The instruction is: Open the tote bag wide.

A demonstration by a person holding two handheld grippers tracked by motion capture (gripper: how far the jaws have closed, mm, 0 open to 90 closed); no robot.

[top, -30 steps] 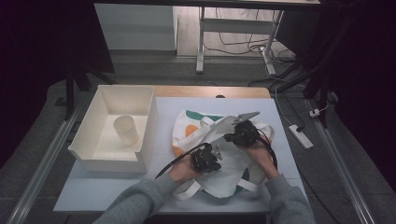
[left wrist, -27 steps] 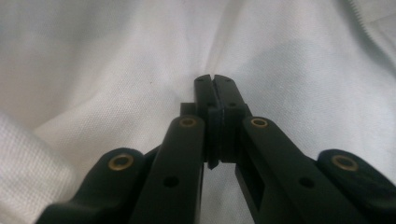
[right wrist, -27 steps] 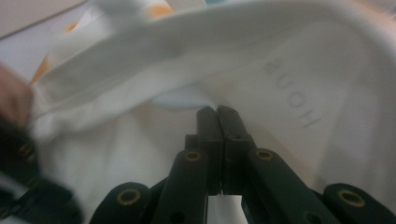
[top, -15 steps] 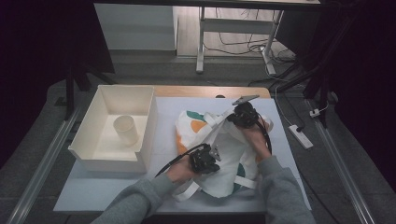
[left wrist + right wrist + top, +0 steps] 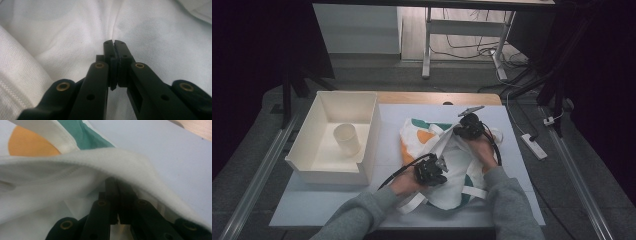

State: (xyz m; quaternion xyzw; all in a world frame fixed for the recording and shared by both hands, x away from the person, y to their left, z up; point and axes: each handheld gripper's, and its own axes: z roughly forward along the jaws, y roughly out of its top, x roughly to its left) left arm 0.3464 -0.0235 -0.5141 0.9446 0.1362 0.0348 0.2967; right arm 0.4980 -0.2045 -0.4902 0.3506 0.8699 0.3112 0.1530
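High view: pale blue table [image 5: 337, 212], wood strip along far edge. White bag [image 5: 447, 165] with orange and green print lies right of centre. Left gripper [image 5: 430, 172] clamped on bag's near part; right gripper [image 5: 468, 126] clamped on its far edge. White bin [image 5: 312, 165] at left holds cup [image 5: 346, 138]. Dark room; grey floor [image 5: 412, 75], power strip [image 5: 533, 146] right of table.

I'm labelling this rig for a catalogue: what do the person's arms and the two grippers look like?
Both sleeves are grey. The left gripper and right gripper are black, with flat paired jaws and brass-coloured pivot rings. A black cable trails from the left gripper, and a grey plate tops the right gripper.
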